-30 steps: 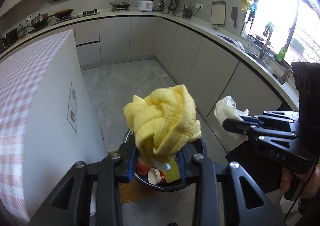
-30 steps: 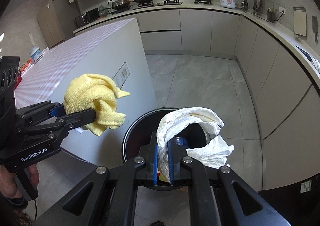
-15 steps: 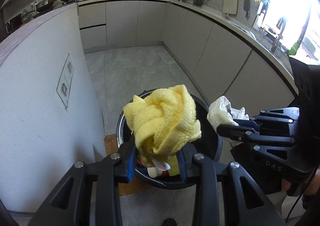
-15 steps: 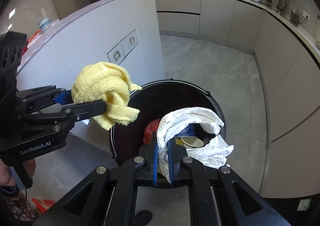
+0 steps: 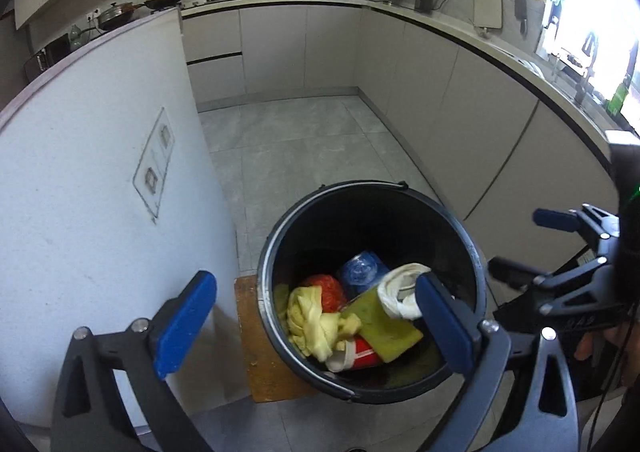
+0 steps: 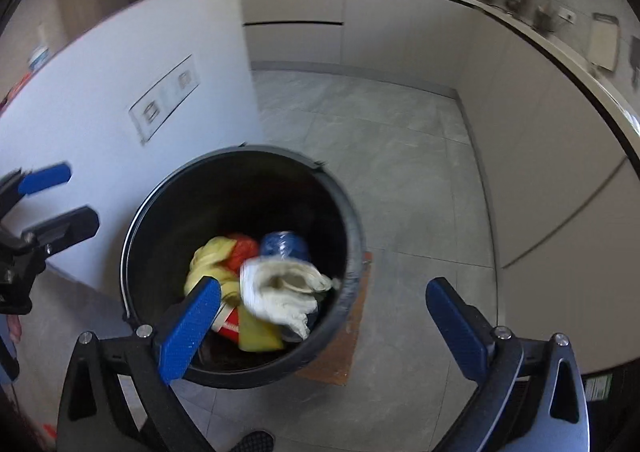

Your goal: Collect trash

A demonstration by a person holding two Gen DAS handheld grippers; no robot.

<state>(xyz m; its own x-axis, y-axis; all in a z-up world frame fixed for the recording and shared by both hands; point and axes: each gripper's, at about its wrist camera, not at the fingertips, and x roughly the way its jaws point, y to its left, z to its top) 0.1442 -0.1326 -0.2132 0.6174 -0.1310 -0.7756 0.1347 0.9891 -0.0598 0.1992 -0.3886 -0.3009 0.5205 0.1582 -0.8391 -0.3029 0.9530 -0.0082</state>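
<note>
Bin (image 5: 280, 236): black, round, standing upright on a brown mat (image 5: 260, 368) on the floor, mouth facing up, just beside the white island (image 5: 100, 172) lying at its 9 o'clock.

Yellow cloth (image 5: 312, 320): lying crumpled inside the bin at about 8 o'clock, long axis running roughly 12 to 6 in the left wrist view; no clear pointing end.

White wad (image 6: 280, 292): resting in the bin at about 4 o'clock, on top of the other trash, long axis running roughly 10 to 4 in the right wrist view; blurred there.

Other contents: red item (image 5: 330, 290), blue item (image 5: 360, 272), red-and-white cup (image 5: 356, 354) lying on its side, olive-yellow slab (image 5: 384, 328) leaning tilted.

Left gripper (image 5: 312, 324): hovering over the bin, fingers (image 5: 184, 316) opening wide, nothing pressed between them; the yellow cloth is lying loose below.

Right gripper (image 6: 320, 324): hovering over the bin's 4 o'clock rim, fingers (image 6: 192, 332) opening wide, gripping nothing; the white wad is lying free below.
</note>
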